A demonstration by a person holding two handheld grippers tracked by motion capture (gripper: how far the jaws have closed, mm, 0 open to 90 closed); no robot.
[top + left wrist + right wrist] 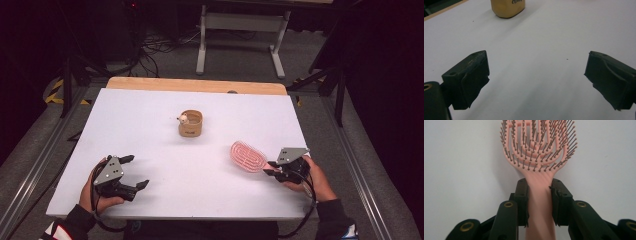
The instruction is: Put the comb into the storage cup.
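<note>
Hairbrush (539, 152) lay on the white surface (165, 145), bristles up, its pink handle pinched between the jaws of the right gripper (539, 192), with the head extending straight ahead of them. The jaws of the left gripper (536, 75) stood spread wide over bare surface with nothing between them. A tan cup (507, 7) stood well ahead of those jaws.

A white table (150, 135) carries a tan oval container (190, 124) near its middle; a pink hairbrush (247, 156) lies right of the container, closer to the front edge
</note>
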